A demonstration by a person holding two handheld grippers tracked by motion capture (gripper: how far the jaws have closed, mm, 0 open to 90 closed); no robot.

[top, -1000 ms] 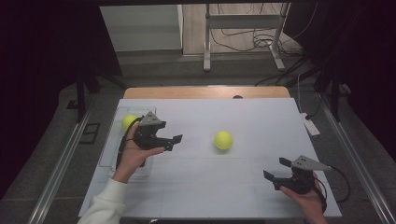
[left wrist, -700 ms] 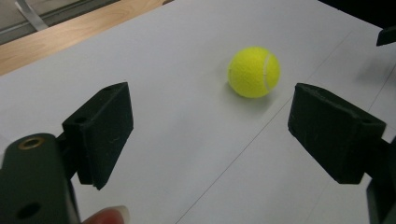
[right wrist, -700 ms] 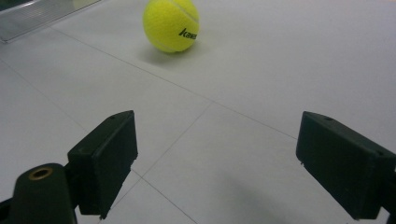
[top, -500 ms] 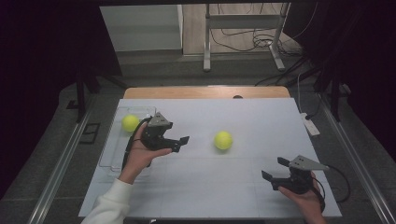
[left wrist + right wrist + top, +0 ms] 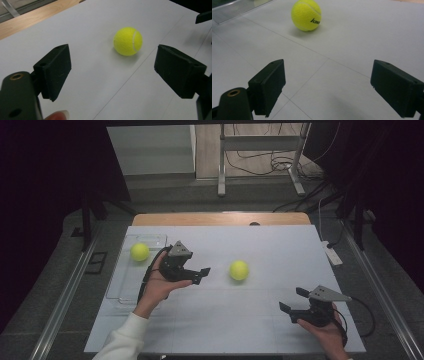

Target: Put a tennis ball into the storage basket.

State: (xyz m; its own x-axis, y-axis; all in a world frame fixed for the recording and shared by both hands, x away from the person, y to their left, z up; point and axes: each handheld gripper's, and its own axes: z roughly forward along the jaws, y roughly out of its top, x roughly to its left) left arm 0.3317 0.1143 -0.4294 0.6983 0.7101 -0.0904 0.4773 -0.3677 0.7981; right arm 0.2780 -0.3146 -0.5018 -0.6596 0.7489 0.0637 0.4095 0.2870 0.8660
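Observation:
A yellow tennis ball lies on the white table top near the middle. My left gripper hovers just left of it, open, jaws pointing at it. In the left gripper view this ball sits ahead, beyond the wide-apart jaws of the left gripper. A second yellow ball rests in a clear tray at the left. My right gripper is open near the front right, apart from the ball. In the right gripper view the ball lies far ahead of the empty right gripper.
A strip of wooden table edge runs along the far side of the white top. A white power strip lies off the right edge. The tray's clear rim appears at the upper left of the right gripper view.
My left gripper has moved right, away from the tray and toward the middle ball. The right gripper and both balls have stayed put.

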